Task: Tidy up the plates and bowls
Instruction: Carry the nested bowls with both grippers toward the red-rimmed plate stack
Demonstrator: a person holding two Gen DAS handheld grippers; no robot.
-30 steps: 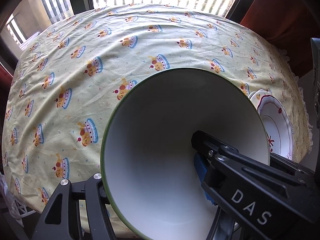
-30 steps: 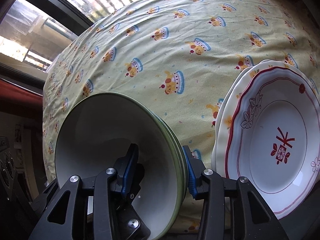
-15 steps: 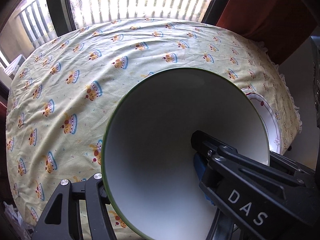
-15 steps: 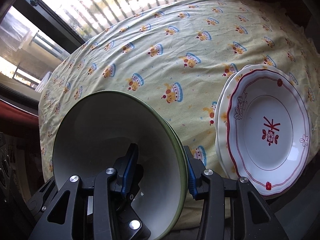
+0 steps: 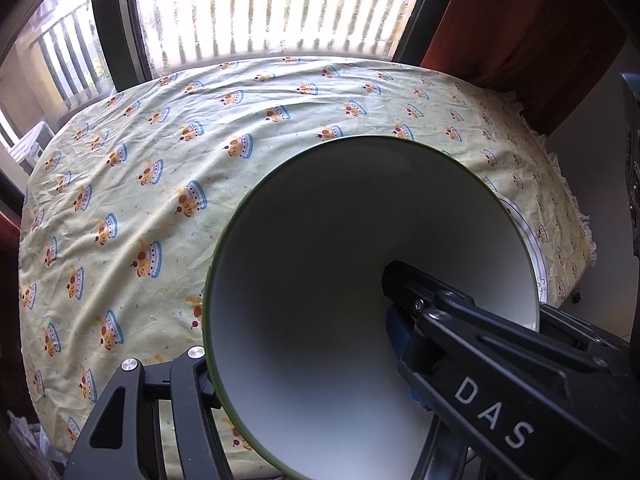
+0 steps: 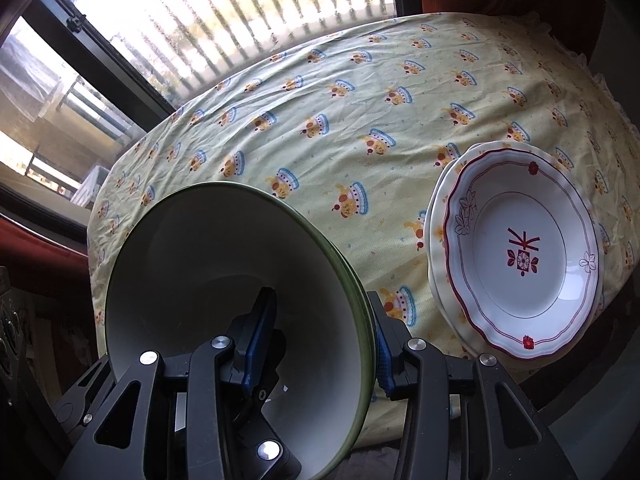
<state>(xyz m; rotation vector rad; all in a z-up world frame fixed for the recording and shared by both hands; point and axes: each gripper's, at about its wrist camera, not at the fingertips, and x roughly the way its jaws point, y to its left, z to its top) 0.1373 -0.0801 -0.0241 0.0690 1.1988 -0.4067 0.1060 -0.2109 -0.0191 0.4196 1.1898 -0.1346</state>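
Note:
My left gripper (image 5: 304, 364) is shut on the wall of a white bowl with a green rim (image 5: 320, 264), one finger inside and one outside, held above the table. My right gripper (image 6: 320, 336) is shut on the rim of nested green-rimmed bowls (image 6: 200, 264), at least two by their stacked rims, also lifted. A stack of white plates with red trim (image 6: 520, 248) lies on the table at the right of the right wrist view; only its edge (image 5: 530, 240) shows behind the bowl in the left wrist view.
The table wears a yellow tablecloth with a cake pattern (image 5: 160, 200), also seen in the right wrist view (image 6: 360, 92). A window with railings (image 5: 280, 4) runs behind it. A red curtain (image 5: 520, 20) hangs at the back right.
Both grippers have pulled back and up from the table with their bowls still held. More of the window and table edge shows, and the plates look smaller.

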